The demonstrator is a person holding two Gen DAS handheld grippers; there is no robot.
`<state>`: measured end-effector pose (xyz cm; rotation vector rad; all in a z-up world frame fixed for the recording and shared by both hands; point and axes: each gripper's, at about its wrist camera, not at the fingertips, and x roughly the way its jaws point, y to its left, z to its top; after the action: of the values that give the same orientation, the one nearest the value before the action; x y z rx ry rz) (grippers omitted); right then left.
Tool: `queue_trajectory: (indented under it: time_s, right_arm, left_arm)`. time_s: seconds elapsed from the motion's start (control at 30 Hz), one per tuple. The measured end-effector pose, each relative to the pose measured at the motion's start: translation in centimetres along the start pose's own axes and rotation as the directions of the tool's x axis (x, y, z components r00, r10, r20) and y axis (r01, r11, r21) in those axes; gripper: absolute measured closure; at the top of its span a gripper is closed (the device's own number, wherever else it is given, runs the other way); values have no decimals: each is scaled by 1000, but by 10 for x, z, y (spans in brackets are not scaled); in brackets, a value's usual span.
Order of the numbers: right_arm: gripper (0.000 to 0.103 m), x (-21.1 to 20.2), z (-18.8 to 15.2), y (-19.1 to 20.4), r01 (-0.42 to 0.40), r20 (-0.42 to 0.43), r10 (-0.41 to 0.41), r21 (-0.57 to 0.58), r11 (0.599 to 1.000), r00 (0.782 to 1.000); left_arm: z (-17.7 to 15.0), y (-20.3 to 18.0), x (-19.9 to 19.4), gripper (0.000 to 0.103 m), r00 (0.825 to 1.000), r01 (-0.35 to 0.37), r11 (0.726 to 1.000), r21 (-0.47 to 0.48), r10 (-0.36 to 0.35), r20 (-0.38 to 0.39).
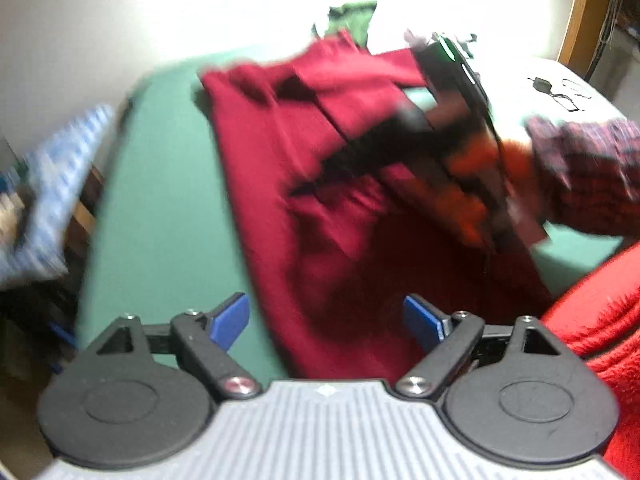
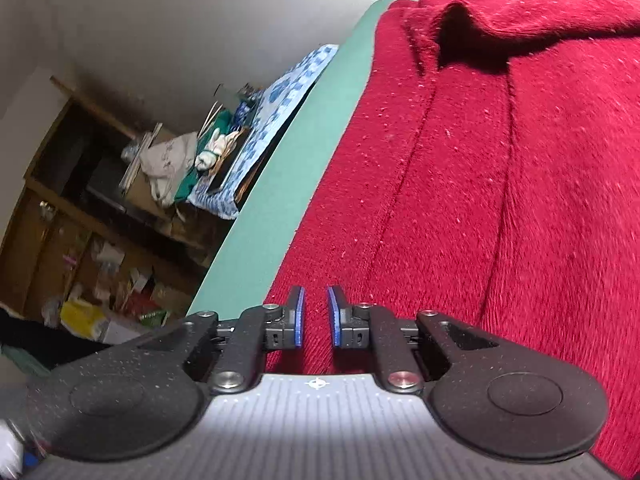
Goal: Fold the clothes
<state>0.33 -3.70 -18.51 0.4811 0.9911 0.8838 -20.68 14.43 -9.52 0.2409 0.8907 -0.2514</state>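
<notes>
On the green-covered desk (image 1: 168,184) a dark red knit garment (image 1: 280,184) is lying partly folded, w/ creases and a bunched fold toward its far end. Left tool (image 1: 326,322) is hovering over the near edge w/ blue pads spread wide, nothing between them. Right tool (image 2: 316,316) is sitting low over the cloth; its pads are standing nearly together w/ a slim gap, and no fabric is visibly pinched, so it is gripping nothing as far as the views show. From the left wrist view the right tool is reaching across the garment, held by a hand in a plaid sleeve (image 1: 588,168), all badly blurred.

Risks, as I'm judging them:
- Nearly closed pads may be snagging the fuzzy knit and dragging a layer, undoing the fold.
- Garment is lying close to the desk's left edge; a hard tug could be sliding it over.
- A brighter red fleecy cloth (image 1: 600,320) is sitting just beside the garment; a careless grab could be catching both.

Surface is looking smooth and flat. Room: pale wall, a blue-and-white patterned cloth (image 2: 276,120) beside the desk, a cluttered wooden shelf unit (image 2: 80,200), plus a small green item (image 1: 352,20) at the far end, too blurred to id.
</notes>
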Motion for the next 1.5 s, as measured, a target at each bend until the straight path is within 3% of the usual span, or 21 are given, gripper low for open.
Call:
queue_trajectory:
  time_s: [0.1,0.23,0.33,0.47,0.57,0.7,0.8,0.83,0.87,0.93,0.97,1.13,1.27,1.33,1.5]
  right_arm:
    - [91,1,-4,5,23,29,-23,-5,1000,999]
    - [91,-1,-1,13,68,31,-68,0,998,997]
    - [87,-13,7,17,138,62,-138,1,990,989]
    - [83,-51,28,7,259,173,-268,73,963,948]
    - [82,-86,46,-6,381,235,-408,154,912,882]
    - [80,-136,60,-27,516,298,-584,279,810,755]
    - [70,-166,64,-47,588,327,-684,351,729,652]
    - [62,-173,65,-55,605,333,-710,373,704,621]
    - [54,-181,67,-64,617,338,-733,395,680,591]
    - [52,-191,69,-84,629,345,-765,436,644,544]
    - [52,-194,73,-95,628,346,-774,454,632,530]
    - [52,-194,84,-136,562,306,-804,589,581,510]
    - [52,-187,93,-149,593,306,-859,627,506,410]
    - [52,-183,102,-154,636,323,-868,590,497,378]
    - [53,-173,112,-165,681,347,-851,513,523,393]
  left_arm:
    - [26,42,5,20,995,-95,990,100,91,45]
    - [72,89,29,22,975,-192,966,171,168,147]
    - [114,110,56,23,964,-188,964,188,145,221]
    - [160,124,105,19,964,-149,964,219,91,251]
    - [184,130,149,16,970,-113,963,245,53,239]
    - [207,127,210,15,981,-24,969,246,-24,191]
    - [216,123,247,15,988,23,975,222,-56,143]
    - [216,122,256,15,990,51,978,204,-77,120]
    - [216,121,264,15,990,73,979,191,-94,102]
    - [210,117,274,14,992,88,977,196,-104,75]
    - [208,115,278,13,992,93,975,201,-108,63]
    - [193,112,292,11,992,124,975,182,-127,2]
    - [186,112,293,8,991,130,979,157,-132,2]
    - [185,114,294,6,991,134,981,136,-136,1]
    - [184,117,297,3,990,141,983,116,-142,-2]
